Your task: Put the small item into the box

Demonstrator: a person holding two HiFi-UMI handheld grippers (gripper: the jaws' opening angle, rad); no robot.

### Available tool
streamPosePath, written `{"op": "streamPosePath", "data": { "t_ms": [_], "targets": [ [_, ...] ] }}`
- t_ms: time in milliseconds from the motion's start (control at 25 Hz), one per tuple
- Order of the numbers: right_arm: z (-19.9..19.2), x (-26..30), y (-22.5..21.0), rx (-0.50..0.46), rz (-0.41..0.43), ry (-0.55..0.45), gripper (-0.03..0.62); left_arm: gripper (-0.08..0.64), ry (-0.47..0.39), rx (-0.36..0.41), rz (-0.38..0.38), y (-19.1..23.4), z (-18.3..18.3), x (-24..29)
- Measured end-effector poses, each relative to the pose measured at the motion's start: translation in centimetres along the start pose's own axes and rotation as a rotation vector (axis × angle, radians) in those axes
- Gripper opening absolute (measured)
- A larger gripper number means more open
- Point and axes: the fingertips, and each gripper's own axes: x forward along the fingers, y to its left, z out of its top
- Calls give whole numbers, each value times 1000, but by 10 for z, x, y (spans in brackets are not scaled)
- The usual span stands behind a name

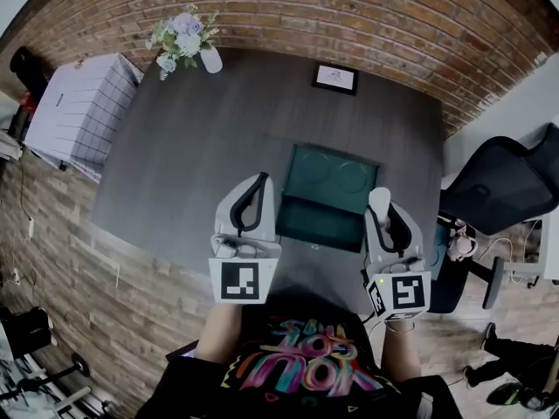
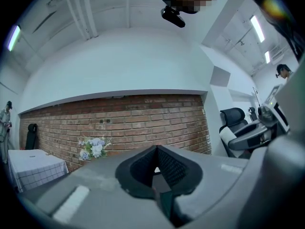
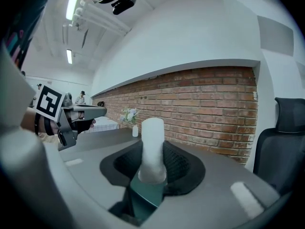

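A dark green box (image 1: 297,223) lies open in the middle of the grey table (image 1: 201,147), with two round hollows in its far half. My right gripper (image 1: 381,204) hovers over the box's right edge, shut on a small white cylinder (image 1: 379,199). In the right gripper view the cylinder (image 3: 152,144) stands upright between the dark ribbed pads (image 3: 178,163). My left gripper (image 1: 258,183) is held just left of the box. In its own view the left gripper (image 2: 156,170) has its jaws together with nothing between them.
A vase of pale flowers (image 1: 186,40) and a small framed card (image 1: 335,78) stand at the table's far side by the brick wall. A white chequered unit (image 1: 79,107) is at the left. A black office chair (image 1: 507,186) is at the right.
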Motion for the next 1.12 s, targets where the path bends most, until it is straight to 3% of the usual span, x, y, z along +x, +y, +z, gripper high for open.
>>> {"op": "streamPosePath", "data": {
  "t_ms": [400,1120],
  "targets": [
    [4,20,-2,13,-35,13,133,2,2,-3,-66,6,1,26],
    [-27,24,-5,-32,-15,110,133,2,38,-40,-84,3,-18,35]
  ]
}}
